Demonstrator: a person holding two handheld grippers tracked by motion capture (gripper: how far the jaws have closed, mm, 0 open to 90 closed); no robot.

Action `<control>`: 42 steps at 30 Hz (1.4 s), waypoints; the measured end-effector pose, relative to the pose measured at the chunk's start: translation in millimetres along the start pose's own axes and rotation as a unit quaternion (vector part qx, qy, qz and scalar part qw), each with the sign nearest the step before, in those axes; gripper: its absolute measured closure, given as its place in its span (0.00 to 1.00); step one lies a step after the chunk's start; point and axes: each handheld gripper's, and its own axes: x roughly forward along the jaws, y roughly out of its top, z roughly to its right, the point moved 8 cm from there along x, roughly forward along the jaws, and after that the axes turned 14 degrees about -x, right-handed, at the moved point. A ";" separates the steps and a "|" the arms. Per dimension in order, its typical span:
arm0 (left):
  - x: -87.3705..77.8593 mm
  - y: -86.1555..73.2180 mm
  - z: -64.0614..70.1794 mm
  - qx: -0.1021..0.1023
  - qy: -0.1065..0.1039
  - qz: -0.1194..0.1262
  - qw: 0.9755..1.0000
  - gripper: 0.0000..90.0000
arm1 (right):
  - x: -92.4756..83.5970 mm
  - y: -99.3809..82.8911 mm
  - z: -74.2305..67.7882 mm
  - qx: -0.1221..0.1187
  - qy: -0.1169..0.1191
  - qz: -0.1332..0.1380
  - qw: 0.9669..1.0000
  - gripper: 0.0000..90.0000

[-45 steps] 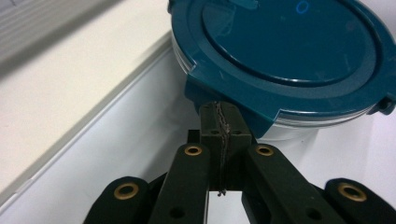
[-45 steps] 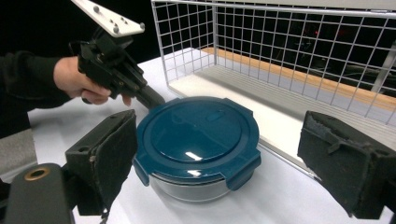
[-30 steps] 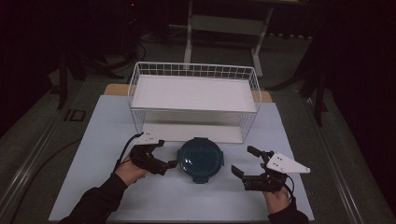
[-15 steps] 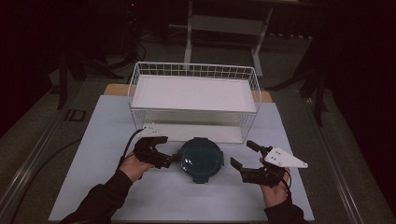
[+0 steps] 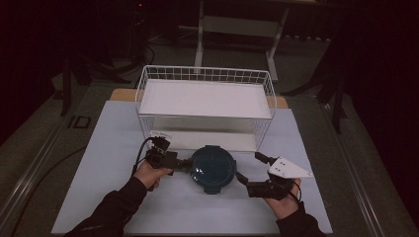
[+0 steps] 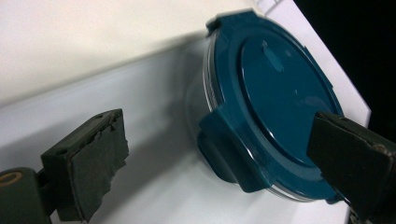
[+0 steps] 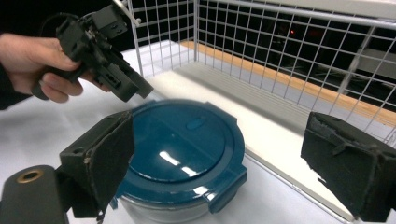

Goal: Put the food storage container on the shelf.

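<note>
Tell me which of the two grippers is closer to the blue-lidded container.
The left gripper: its jaws reach the edge of the blue-lidded container, around a lid clasp. The right gripper stands apart, a gap of white table between.

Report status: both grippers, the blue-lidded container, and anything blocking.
Left gripper open, at the container's left clip. Right gripper open, just off its right side. Blue-lidded container upright on the table, lid on. Wire basket close behind; nothing between.

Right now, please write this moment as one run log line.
left gripper: open, at container's left clip | right gripper: open, apart | round container: blue lid on, on table before wire basket
</note>
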 end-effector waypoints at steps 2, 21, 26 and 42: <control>1.7 -0.3 -1.4 -0.011 -0.006 -0.003 1.000 0.10 | 1.3 -1.3 -3.1 0.004 0.011 -0.003 1.000 0.11; 10.7 -7.7 -3.3 -0.108 -0.081 -0.077 0.988 0.55 | 3.5 -9.9 -3.1 0.017 0.021 -0.016 1.000 0.11; 10.2 -8.0 -3.2 -0.104 -0.084 -0.074 0.988 0.57 | 5.0 -13.0 -1.8 0.030 0.023 -0.021 0.999 0.14; 1.0 -17.3 11.9 -0.046 -0.078 -0.044 0.995 0.60 | 29.0 -57.3 10.4 0.292 0.142 -0.076 0.943 0.27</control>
